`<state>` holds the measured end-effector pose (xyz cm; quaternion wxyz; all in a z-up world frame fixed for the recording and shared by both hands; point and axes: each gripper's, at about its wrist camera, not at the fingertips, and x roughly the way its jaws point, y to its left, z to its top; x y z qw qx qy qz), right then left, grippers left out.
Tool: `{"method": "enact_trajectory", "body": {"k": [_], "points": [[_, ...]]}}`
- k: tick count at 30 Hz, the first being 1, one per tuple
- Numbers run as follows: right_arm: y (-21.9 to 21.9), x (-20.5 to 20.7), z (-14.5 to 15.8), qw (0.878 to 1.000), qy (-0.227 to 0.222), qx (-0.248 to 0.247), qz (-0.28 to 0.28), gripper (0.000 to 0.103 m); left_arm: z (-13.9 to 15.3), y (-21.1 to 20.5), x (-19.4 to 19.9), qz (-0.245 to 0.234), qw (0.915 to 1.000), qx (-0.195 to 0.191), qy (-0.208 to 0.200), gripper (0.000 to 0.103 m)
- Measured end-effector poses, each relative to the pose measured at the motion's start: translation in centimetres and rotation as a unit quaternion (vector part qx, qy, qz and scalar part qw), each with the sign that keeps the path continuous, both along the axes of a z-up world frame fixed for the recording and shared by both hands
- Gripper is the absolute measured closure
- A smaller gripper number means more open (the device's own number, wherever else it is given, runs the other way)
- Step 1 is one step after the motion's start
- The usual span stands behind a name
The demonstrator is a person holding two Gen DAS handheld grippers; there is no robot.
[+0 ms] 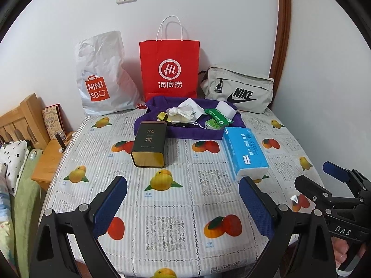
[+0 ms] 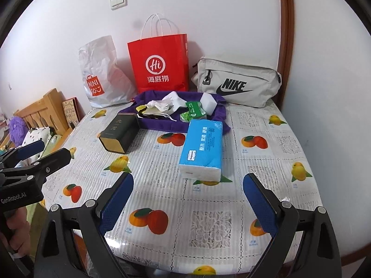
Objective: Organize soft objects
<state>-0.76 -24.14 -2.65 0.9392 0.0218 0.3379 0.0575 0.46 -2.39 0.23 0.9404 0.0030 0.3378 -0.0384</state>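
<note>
A blue pack of tissues (image 1: pixel 244 151) (image 2: pixel 203 147) lies on the fruit-print tablecloth (image 1: pixel 176 192), right of centre. Behind it a purple cloth (image 1: pixel 192 134) (image 2: pixel 162 126) holds small items: a crumpled white pouch (image 1: pixel 183 112), green packets (image 1: pixel 218 120) (image 2: pixel 194 111) and a white foam block (image 2: pixel 208 103). A dark tin (image 1: pixel 149 144) (image 2: pixel 119 135) lies on its side to the left. My left gripper (image 1: pixel 183 206) (image 2: pixel 44 154) hovers open over the near table edge, holding nothing. My right gripper (image 2: pixel 189 205) (image 1: pixel 322 180) is open and holding nothing beside it, short of the tissues.
Against the wall stand a white Miniso plastic bag (image 1: pixel 102 76), a red paper bag (image 1: pixel 169 69) and a beige Nike pouch (image 1: pixel 238 90). A wooden headboard (image 1: pixel 25 118) and bedding lie left of the table. A brown door frame (image 1: pixel 281 34) rises at the right.
</note>
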Motion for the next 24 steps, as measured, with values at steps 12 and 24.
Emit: {"method": "enact_trajectory", "body": {"k": [12,24], "points": [[0.0,-1.2,0.3,1.0,-0.009,0.005,0.003,0.008,0.3,0.3,-1.4,0.008,0.9999,0.0,-0.007,0.005],[0.0,-1.5,0.4,1.0,-0.009,0.003,0.001,0.008,0.3,0.3,-1.6,0.005,0.9999,-0.004,-0.008,0.005]]}}
